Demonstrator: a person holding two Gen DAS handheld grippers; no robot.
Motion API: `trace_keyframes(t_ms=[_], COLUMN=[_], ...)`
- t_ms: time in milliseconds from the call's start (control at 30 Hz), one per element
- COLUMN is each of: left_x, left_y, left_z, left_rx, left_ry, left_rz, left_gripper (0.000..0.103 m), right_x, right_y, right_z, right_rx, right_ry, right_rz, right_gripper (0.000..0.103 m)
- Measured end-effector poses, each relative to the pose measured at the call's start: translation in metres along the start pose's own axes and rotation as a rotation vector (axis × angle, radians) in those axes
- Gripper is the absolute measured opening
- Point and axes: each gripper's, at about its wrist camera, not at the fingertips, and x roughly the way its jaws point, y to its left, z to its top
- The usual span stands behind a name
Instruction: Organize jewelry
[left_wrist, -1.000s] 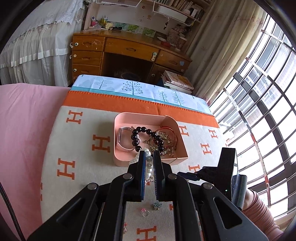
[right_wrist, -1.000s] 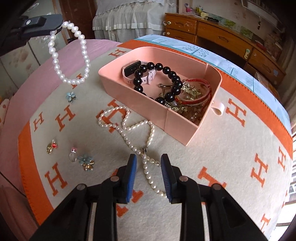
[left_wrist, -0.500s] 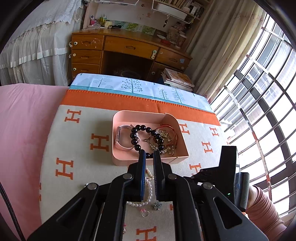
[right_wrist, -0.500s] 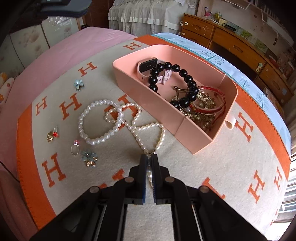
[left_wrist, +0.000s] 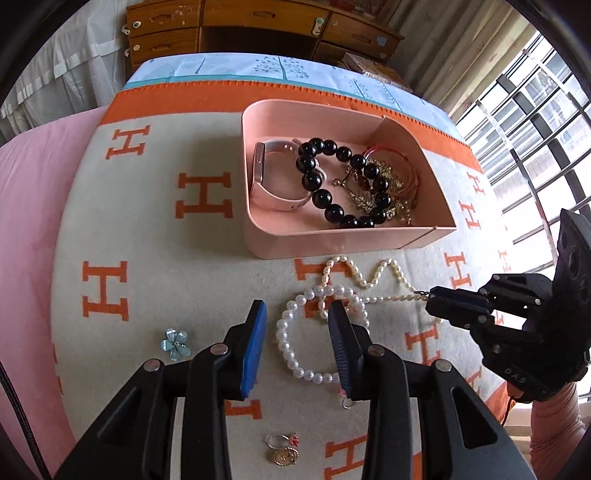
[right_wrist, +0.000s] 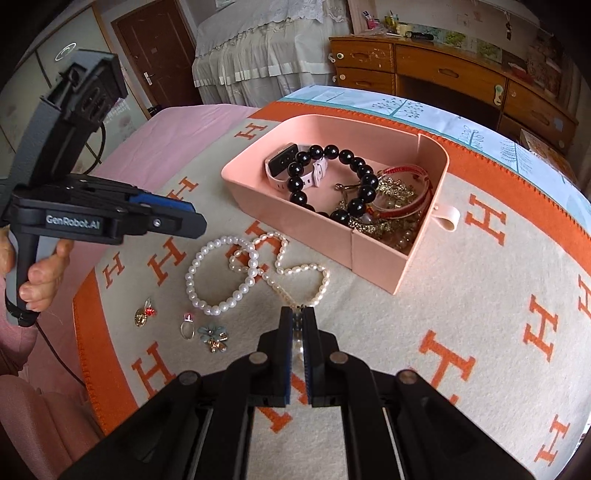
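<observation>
Pink tray (left_wrist: 343, 242) holds black bead bracelet (left_wrist: 332, 184), watch (left_wrist: 271, 177), gold chains (left_wrist: 388, 192).

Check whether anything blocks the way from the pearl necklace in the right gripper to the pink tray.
Mostly clear. The right gripper is shut on the pearl necklace, and only bare blanket lies before the pink tray. The necklace's far loops tangle with the pearl bracelet, which might drag along.

The left wrist camera looks steeply down over its own fingers, close above the blanket (left_wrist: 147, 229), facing the pink tray (left_wrist: 347, 236) and the far desk (left_wrist: 258, 18); the right wrist camera looks down from the right, close too; both share the tray (right_wrist: 373, 266), the pearl strands (left_wrist: 295, 354) (right_wrist: 207, 295) and each other's gripper.
</observation>
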Motion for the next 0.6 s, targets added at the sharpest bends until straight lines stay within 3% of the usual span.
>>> trace_keyframes(t_ms=[200,367,600], left_x=[0.025,0.026,0.024], left_y=[-0.005,-0.006,-0.013], left_z=[-0.002,-0.002,-0.006], left_rx=[0.174,0.281,0.438], left_ry=[0.031,0.009,0.046], left_rz=[0.018,-0.001,-0.001], left_gripper=[0.033,0.033,0.032], right_x=[0.004,0.005,0.012], right_y=[-0.007,-0.012,-0.019], right_z=[-0.003,-0.007,-0.011], right_rx=[0.028,0.053,0.088], right_ry=[-0.003,0.002,0.015], right_rz=[0.011,0.023,0.024], right_gripper=[0.005,0.005,0.005])
